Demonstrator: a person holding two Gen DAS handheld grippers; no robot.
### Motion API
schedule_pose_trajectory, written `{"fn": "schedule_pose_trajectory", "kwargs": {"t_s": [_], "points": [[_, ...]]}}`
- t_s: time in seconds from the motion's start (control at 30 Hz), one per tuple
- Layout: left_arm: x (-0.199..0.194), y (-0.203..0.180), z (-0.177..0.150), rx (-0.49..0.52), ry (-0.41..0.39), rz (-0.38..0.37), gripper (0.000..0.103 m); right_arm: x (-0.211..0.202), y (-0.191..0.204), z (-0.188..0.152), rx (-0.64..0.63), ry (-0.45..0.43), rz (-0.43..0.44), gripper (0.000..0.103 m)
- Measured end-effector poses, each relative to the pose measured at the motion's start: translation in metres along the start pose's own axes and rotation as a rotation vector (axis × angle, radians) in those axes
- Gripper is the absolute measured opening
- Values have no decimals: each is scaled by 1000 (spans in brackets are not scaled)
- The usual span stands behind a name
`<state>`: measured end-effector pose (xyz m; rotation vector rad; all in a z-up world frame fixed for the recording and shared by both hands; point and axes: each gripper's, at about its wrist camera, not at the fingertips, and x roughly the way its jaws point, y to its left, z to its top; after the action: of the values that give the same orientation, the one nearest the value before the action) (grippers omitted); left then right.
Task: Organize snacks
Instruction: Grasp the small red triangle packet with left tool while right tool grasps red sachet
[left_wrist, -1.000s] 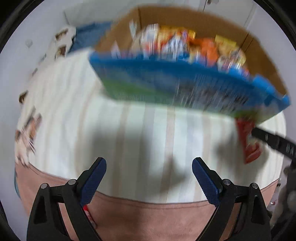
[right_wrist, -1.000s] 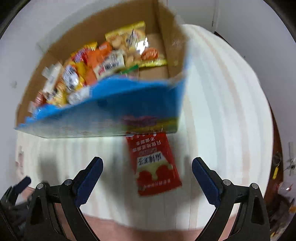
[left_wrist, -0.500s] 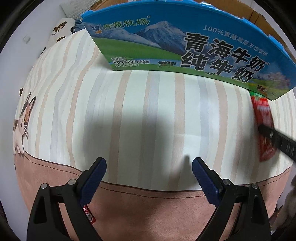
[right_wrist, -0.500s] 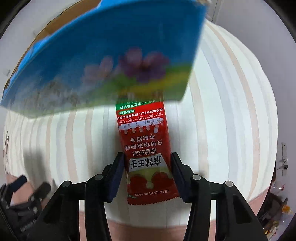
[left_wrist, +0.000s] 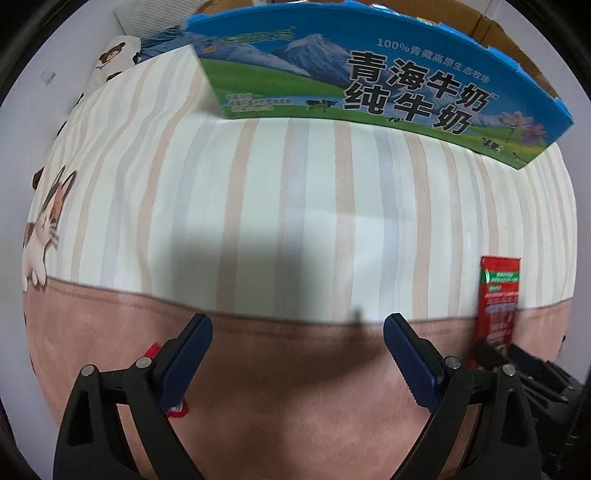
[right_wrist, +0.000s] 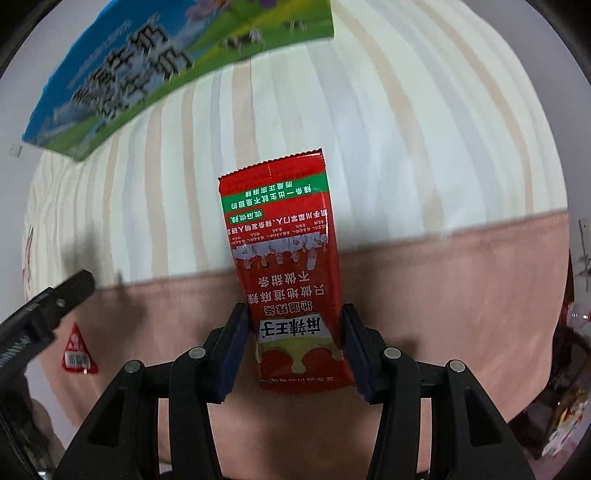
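A red snack packet (right_wrist: 284, 266) with a green band hangs between the pads of my right gripper (right_wrist: 295, 317), which is shut on its two long edges above the bed cover. In the left wrist view the same red packet (left_wrist: 498, 295) shows at the right edge, with the right gripper (left_wrist: 517, 354) below it. My left gripper (left_wrist: 297, 332) is open over the pink band of the cover, with nothing between its fingers. A small red triangular packet (right_wrist: 77, 350) lies on the pink band, partly hidden behind the left finger (left_wrist: 184, 354). The blue and green milk carton box (left_wrist: 369, 85) stands at the back; its inside is hidden.
The striped cream bed cover (left_wrist: 295, 203) spreads between the grippers and the box (right_wrist: 147, 74). A cat print (left_wrist: 44, 229) and a bear-print pillow (left_wrist: 114, 59) lie at the left. Brown cardboard flaps (left_wrist: 509, 29) rise behind the box. Clutter sits off the bed's right edge (right_wrist: 569, 406).
My right gripper closed on the red packet beside the box and carried it back over the pink band. My left gripper drew back from the box, still open.
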<state>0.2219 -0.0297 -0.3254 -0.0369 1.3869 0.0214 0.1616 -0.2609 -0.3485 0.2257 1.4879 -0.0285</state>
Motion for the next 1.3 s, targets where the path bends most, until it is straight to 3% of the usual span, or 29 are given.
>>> {"fn": "schedule_pose_trajectory", "kwargs": {"t_s": [0.07, 0.13, 0.2, 0.23, 0.47, 0.6, 0.7, 0.77, 0.83, 0.87, 0.9, 1.0, 1.3], "points": [[-9, 10, -10, -18, -6, -3, 95, 2, 2, -12, 7, 1, 3, 53], [-16, 26, -20, -41, -11, 1, 95, 1, 0, -12, 30, -10, 15, 63], [-26, 46, -30, -84, -8, 5, 95, 1, 1, -14, 59, -11, 55, 88], [-30, 58, -35, -115, -3, 7, 95, 1, 4, -11, 66, -11, 58, 90], [-15, 148, -77, -422, 116, -37, 95, 7, 13, -6, 98, -15, 69, 90], [11, 163, -90, -513, 172, -107, 95, 14, 15, 7, 71, -9, 61, 90], [28, 159, -94, -500, 206, -142, 80, 26, 28, 23, 58, -7, 55, 90], [37, 155, -93, -482, 228, -149, 64, 30, 31, 24, 53, -6, 45, 88], [40, 151, -92, -467, 224, -139, 53, 34, 33, 25, 44, -5, 18, 77], [38, 146, -93, -455, 214, -140, 44, 34, 34, 24, 37, -9, 3, 68], [36, 140, -93, -435, 211, -145, 41, 34, 33, 25, 29, -14, -2, 59], [32, 113, -95, -359, 204, -142, 41, 32, 31, 23, 13, -17, 11, 54], [29, -13, -87, -41, 178, -132, 41, 32, 28, -7, 6, 56, 59, 54]]}}
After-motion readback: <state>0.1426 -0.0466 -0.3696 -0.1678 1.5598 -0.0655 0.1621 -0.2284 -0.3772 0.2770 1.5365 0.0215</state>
